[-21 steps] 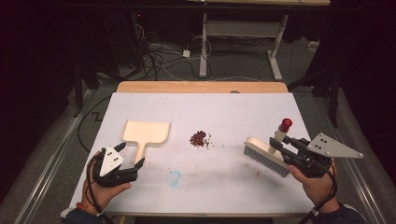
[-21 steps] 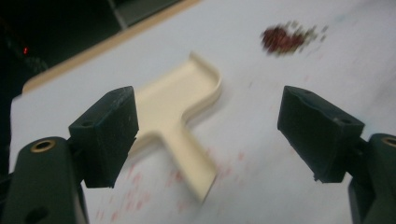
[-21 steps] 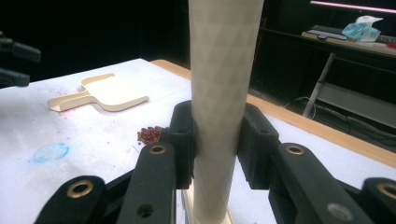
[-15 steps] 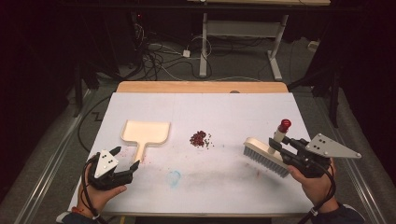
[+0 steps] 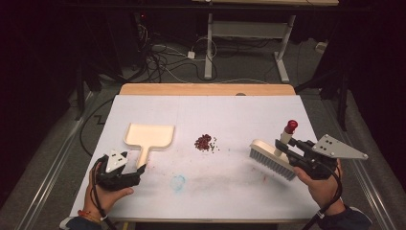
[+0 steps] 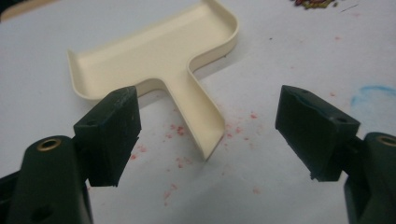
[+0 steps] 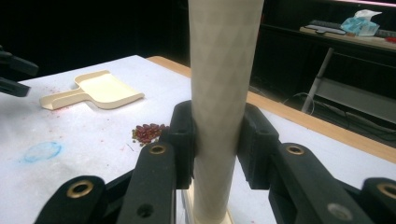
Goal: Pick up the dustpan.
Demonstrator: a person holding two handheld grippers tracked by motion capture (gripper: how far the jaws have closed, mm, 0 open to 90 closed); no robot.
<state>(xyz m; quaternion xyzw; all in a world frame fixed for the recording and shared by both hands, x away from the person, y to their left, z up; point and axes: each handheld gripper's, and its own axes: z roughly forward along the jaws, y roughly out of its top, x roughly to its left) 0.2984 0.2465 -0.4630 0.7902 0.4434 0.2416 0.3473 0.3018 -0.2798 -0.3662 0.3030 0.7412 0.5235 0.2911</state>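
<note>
The cream dustpan (image 6: 159,60) lies flat near the worktop's left edge; it looks light, stiff and slick, best pinched by its handle. The left claw (image 6: 210,135) gapes around that handle. The right claw (image 7: 217,140) clamps the brush (image 5: 273,158) by its handle.

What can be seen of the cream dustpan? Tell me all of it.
The dustpan is cream, plastic by its look, with a shallow square tray, raised rims, and a short channel-shaped handle. It lies flat and empty on the white table cover, left of the pile of red bits. Its handle points toward the open left tool, which touches nothing. Red specks dot the cover around the handle.
</note>
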